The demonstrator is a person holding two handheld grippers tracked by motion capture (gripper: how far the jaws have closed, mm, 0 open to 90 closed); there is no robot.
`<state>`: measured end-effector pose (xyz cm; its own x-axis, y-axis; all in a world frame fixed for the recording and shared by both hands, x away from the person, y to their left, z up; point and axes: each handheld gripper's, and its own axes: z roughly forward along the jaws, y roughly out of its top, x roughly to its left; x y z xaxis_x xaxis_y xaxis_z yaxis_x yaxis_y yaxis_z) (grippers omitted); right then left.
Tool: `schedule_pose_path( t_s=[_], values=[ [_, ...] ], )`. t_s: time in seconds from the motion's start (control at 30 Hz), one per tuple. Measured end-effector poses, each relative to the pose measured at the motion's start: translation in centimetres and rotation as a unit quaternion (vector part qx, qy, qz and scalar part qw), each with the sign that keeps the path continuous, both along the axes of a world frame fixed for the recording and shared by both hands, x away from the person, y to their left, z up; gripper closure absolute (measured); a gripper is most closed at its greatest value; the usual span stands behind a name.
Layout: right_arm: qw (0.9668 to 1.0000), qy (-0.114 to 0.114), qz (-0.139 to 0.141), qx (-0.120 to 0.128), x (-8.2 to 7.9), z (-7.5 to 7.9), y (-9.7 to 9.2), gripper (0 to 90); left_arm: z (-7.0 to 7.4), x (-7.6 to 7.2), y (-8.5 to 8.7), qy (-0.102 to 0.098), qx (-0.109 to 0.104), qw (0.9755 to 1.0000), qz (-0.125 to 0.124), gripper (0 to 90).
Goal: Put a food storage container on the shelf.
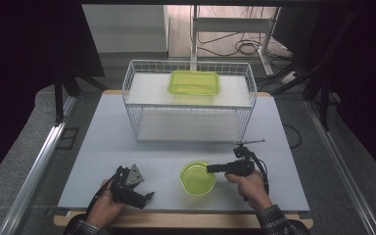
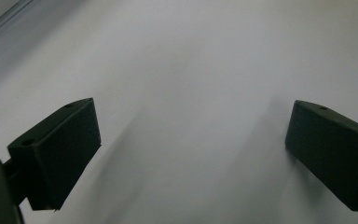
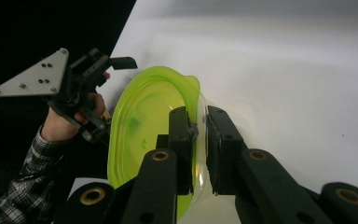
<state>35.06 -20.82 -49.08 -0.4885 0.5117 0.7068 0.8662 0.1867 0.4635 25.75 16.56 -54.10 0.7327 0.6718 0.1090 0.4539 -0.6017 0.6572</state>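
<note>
A round, translucent green bowl point(image 1: 196, 178) sits on the pale table near its front edge. My right gripper point(image 1: 210, 169) reaches in from the right and is shut on the bowl's right rim. In the right gripper view the two black jaws pinch the thin wall of the bowl point(image 3: 144, 135) between them, one inside and one outside, at the right gripper point(image 3: 198, 116). My left gripper point(image 1: 147, 198) rests low at the front left, apart from the bowl. In its own view the left gripper point(image 2: 191, 126) stands open over bare table.
A white wire basket point(image 1: 188, 122) stands at the back middle of the table point(image 1: 103, 147). A green rectangular container point(image 1: 194, 82) lies on its upper shelf. Dark curtains flank the table, and metal rails run along both sides.
</note>
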Motion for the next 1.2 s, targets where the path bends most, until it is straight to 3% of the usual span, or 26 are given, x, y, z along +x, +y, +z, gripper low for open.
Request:
schedule_pose_path(
  t_s=[0.43,0.8,1.2],
  values=[
    [0.9996,-0.025,-0.01,0.013,0.6,2.0,-0.4,81.0,0.5,0.1,0.5,0.007,-0.035,0.9993,0.009,2.9],
    [0.9988,-0.044,-0.012,0.019,1.2,3.9,-0.2,81.0,0.7,0.3,1.1,0.012,-0.071,0.9972,0.018,2.3],
    [0.9982,-0.048,-0.017,0.031,1.8,5.5,-0.2,81.1,1.3,0.3,1.9,0.013,-0.131,0.9908,0.031,0.8]
  ],
)
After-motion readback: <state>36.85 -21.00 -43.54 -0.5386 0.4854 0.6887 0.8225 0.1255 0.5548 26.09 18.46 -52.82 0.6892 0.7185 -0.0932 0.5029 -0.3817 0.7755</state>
